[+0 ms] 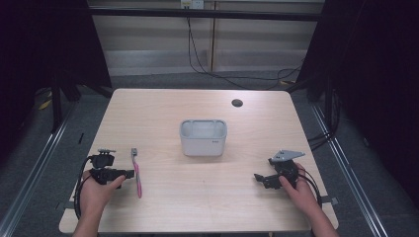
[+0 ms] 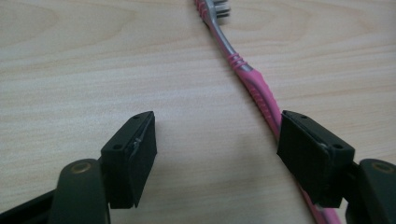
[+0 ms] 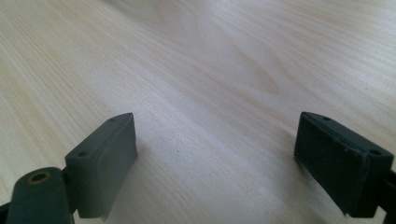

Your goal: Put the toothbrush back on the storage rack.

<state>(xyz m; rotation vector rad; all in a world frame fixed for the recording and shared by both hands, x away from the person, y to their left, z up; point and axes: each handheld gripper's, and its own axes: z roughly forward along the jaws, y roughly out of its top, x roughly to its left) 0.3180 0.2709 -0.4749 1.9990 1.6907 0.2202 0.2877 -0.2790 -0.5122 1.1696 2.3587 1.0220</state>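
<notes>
A pink and grey toothbrush (image 1: 136, 173) lies flat on the wooden table (image 1: 197, 207) at the left, its head toward the far side. My left gripper (image 1: 129, 174) is open just left of it, low over the table. In the left gripper view the toothbrush (image 2: 254, 86) passes under the right-hand jaw, with bare wood between the jaws of the left gripper (image 2: 217, 156). A grey open-topped box (image 1: 203, 137) stands at the table's middle. My right gripper (image 1: 258, 178) sits open at the right, over bare wood, as the right gripper (image 3: 215, 168) shows in its own view.
A dark round hole (image 1: 237, 102) sits in the tabletop at the far right. Black cables (image 1: 222, 74) run over the floor behind the table. Metal rails (image 1: 34, 163) flank the table on both sides.
</notes>
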